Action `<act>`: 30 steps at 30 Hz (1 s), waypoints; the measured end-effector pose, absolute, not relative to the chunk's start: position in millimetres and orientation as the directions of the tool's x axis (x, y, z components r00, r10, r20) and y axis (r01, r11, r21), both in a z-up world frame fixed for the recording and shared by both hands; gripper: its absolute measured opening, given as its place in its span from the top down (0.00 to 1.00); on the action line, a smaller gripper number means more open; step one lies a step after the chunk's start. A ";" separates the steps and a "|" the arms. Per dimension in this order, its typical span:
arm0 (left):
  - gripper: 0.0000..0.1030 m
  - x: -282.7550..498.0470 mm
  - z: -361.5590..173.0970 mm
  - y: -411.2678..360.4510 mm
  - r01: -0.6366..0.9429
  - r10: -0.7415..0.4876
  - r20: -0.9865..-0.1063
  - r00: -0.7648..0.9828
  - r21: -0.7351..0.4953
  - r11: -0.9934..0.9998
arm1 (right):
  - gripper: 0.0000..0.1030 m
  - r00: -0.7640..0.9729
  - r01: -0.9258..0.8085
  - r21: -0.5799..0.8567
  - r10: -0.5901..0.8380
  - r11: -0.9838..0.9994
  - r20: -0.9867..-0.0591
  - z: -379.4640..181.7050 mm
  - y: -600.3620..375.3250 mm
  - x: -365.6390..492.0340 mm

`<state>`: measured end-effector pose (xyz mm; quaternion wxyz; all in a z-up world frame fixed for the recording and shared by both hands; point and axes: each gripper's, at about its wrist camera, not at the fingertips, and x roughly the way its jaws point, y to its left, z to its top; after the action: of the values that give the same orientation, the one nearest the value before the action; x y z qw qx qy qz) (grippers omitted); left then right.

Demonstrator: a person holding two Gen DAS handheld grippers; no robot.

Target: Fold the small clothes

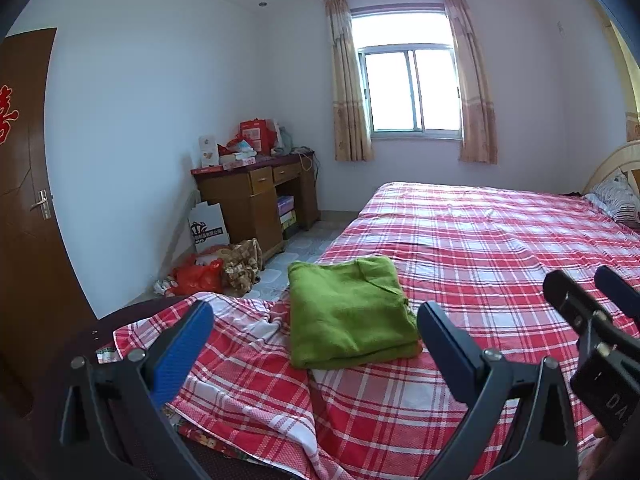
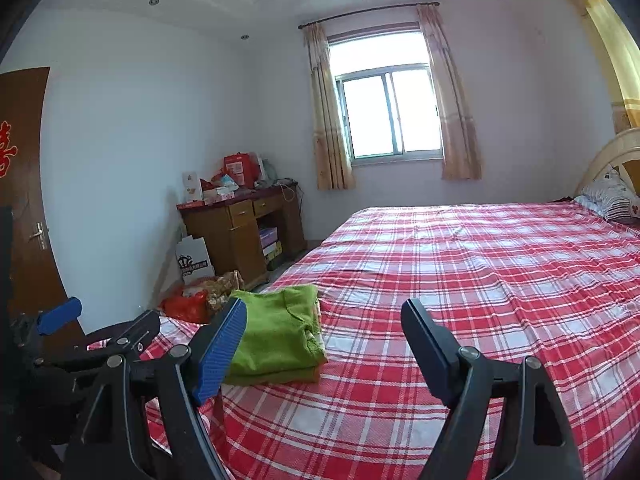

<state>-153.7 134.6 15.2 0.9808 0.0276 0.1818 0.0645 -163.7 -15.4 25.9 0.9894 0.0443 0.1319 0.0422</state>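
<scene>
A green garment [image 1: 350,312] lies folded into a neat rectangle on the red plaid bed sheet [image 1: 480,248], near the bed's front left corner. It also shows in the right wrist view [image 2: 280,332]. My left gripper [image 1: 316,324] is open and empty, held just in front of the garment and apart from it. My right gripper [image 2: 324,332] is open and empty, to the right of the garment. The right gripper also shows at the right edge of the left wrist view [image 1: 592,296]. The left gripper shows at the left edge of the right wrist view [image 2: 100,320].
A wooden desk [image 1: 256,196] with boxes and bags stands in the far corner. Bags and a white box [image 1: 208,228] lie on the floor beside it. A brown door [image 1: 24,184] is at left. A pillow [image 1: 618,196] lies at the headboard. A curtained window [image 1: 412,88] is behind.
</scene>
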 end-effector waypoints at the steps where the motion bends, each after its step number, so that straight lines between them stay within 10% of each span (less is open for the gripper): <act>1: 0.00 -153.9 15.2 134.3 -0.118 0.138 -0.354 0.925 0.079 0.990 | 0.22 0.960 -0.072 0.099 0.096 0.993 -0.264 24.9 -14.5 -163.1; 30: 0.00 -150.1 13.7 136.2 -0.119 0.138 -0.377 0.916 0.073 0.990 | 0.22 0.960 -0.070 0.108 0.097 0.992 -0.263 25.3 -18.5 -163.1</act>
<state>-150.1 136.2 13.7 0.9784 0.0244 0.1943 0.0655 -163.1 -18.5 25.3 0.9887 0.0489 0.1350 0.0423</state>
